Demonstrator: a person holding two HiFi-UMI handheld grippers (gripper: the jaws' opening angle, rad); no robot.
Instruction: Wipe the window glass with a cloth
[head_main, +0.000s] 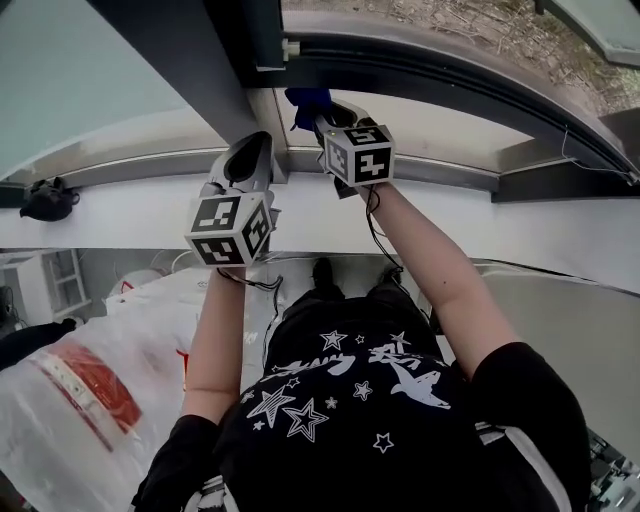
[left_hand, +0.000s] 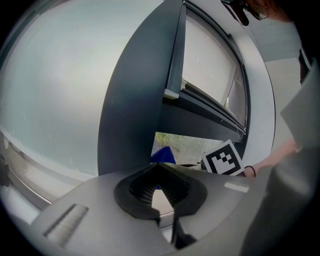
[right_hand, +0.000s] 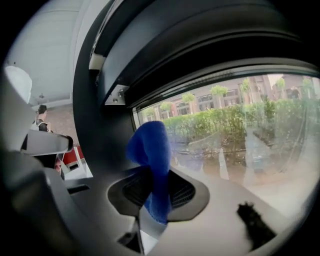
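Note:
My right gripper (head_main: 318, 118) is shut on a blue cloth (head_main: 308, 101) and holds it up at the clear window glass (head_main: 430, 122), close beside the dark upright frame (head_main: 180, 60). In the right gripper view the cloth (right_hand: 151, 150) stands up out of the gripper (right_hand: 156, 192), with the glass (right_hand: 240, 125) just behind it. My left gripper (head_main: 250, 152) sits just left of it, in front of the frame, jaws together and holding nothing. In the left gripper view, the gripper (left_hand: 161, 186) faces the frame (left_hand: 135, 100); the cloth (left_hand: 163, 155) peeks past it.
A white sill (head_main: 450, 215) runs below the window, with a small black object (head_main: 48, 198) at its left end. A frosted pane (head_main: 90, 80) lies left of the frame. A white and red plastic bag (head_main: 80, 400) sits low on the left.

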